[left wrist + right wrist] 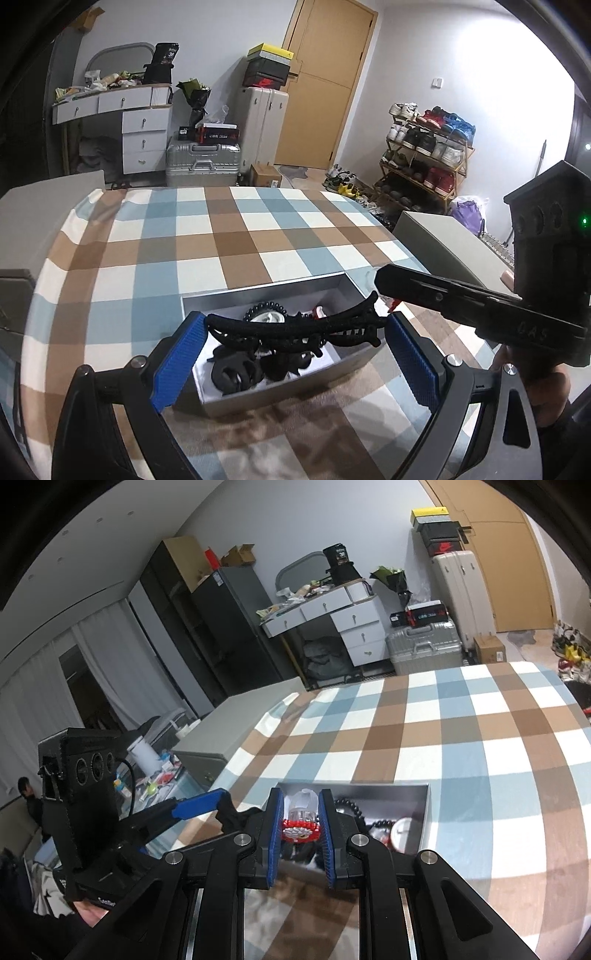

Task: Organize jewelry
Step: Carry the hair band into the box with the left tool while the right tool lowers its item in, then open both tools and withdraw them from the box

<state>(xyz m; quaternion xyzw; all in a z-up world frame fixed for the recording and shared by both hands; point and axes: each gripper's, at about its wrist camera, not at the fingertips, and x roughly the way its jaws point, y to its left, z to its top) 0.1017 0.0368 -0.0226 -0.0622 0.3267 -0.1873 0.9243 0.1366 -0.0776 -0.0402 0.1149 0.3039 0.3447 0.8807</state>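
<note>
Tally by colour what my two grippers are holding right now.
Black: 1, the long hair clip, between the left gripper jaws
Red and white: 1, the beaded piece, between the right gripper jaws
Total: 2

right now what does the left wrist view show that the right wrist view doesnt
Only the left wrist view: the left tongs spanning a long black hair claw, held end to end between the blue pads, and a shoe rack by the far wall.

Only the right wrist view: the right tongs shut on a small clear piece with a red beaded ring, and a dark cabinet.

Both: the grey box of jewelry on the checked cloth, and the white drawers.
</note>
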